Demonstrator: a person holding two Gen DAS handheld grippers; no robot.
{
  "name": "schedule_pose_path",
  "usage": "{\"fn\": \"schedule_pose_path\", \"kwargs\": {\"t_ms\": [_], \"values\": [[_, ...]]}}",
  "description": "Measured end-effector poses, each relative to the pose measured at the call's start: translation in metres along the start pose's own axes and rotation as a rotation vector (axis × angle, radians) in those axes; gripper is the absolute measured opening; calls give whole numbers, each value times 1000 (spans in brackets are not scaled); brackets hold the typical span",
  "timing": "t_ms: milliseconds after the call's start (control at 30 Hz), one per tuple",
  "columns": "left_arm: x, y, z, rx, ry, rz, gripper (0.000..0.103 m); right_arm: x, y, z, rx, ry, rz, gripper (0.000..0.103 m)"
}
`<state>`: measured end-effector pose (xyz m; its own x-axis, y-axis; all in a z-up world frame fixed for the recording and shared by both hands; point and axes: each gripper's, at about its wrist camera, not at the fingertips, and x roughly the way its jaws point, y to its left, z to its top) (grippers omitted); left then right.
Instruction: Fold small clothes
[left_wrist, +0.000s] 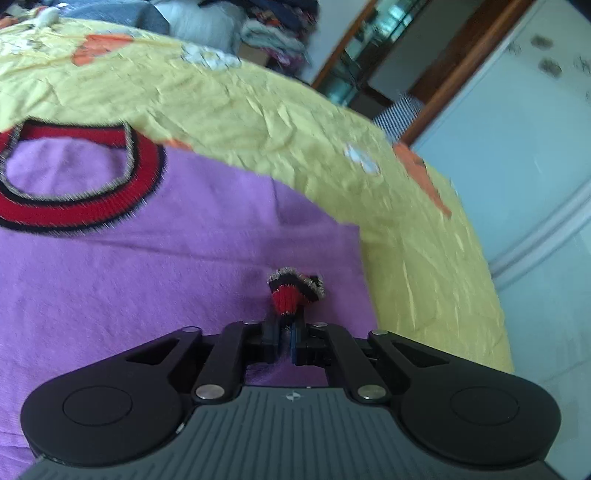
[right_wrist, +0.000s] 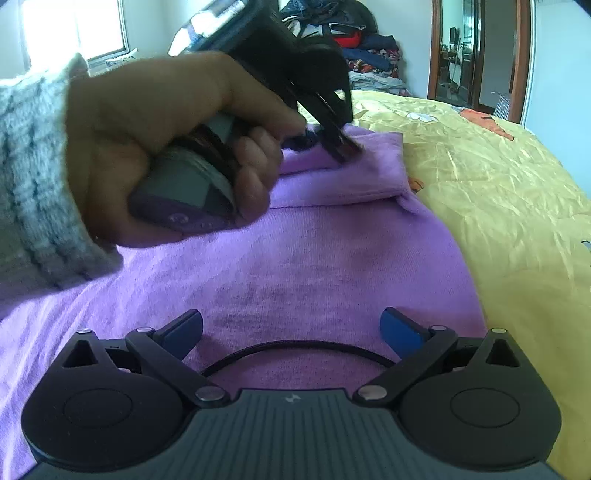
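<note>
A purple sweater (left_wrist: 147, 277) with a red and black collar (left_wrist: 74, 206) lies flat on a yellow bedsheet (left_wrist: 258, 110). My left gripper (left_wrist: 284, 332) is shut on the sweater's red and black sleeve cuff (left_wrist: 291, 291), which sticks out past the fingertips over the purple body. In the right wrist view a hand (right_wrist: 147, 129) in a grey knit sleeve holds that left gripper (right_wrist: 343, 149) down on the folded-in sleeve (right_wrist: 351, 177). My right gripper (right_wrist: 291, 328) stands open just above the sweater's body (right_wrist: 314, 258), with nothing between its blue pads.
The yellow bedsheet (right_wrist: 498, 184) spreads to the right of the sweater, up to the bed's edge. A pile of clothes (right_wrist: 362, 55) lies at the far end of the bed. A wooden door frame (right_wrist: 476, 55) and a pale wardrobe (left_wrist: 517, 147) stand beyond.
</note>
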<state>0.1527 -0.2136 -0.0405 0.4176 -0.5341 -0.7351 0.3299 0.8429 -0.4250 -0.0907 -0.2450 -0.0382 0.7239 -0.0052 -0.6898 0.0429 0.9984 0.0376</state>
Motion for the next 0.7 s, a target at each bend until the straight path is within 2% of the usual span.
{"fn": "schedule_pose_path", "kwargs": {"t_ms": [33,67,100,133,167,267,300,367,400,467,533,633,700], "values": [[0,2,-1,0,-7,-9,22,0,0,0,-5,2,1,103],[-2,6,0,-14,-7,-45,38,-1,1,1,-10,8,3,103],[-8,12,2,-48,5,-87,58,-3,0,3,-14,11,9,103],[-18,20,4,-86,7,-117,70,-6,-3,5,-12,5,15,103],[-34,28,6,-104,-9,-135,87,-9,-8,9,-5,-11,15,103],[-101,57,6,-30,-149,-137,94,-15,-23,30,25,-74,45,103],[-121,70,4,2,-187,-110,99,-14,-29,40,45,-91,79,103],[-154,99,-2,54,-247,-8,101,-5,-34,61,49,-137,156,103],[-164,113,-7,74,-265,50,101,5,-31,74,28,-136,135,103],[-173,139,-17,105,-260,158,101,32,-20,97,-33,-112,105,103],[-172,162,-26,116,-245,249,101,60,-10,115,-71,-98,158,103],[-161,184,-39,134,-207,349,101,102,-2,130,-104,-4,146,103],[-155,200,-48,97,-182,383,102,119,-2,131,-128,34,116,103]]}}
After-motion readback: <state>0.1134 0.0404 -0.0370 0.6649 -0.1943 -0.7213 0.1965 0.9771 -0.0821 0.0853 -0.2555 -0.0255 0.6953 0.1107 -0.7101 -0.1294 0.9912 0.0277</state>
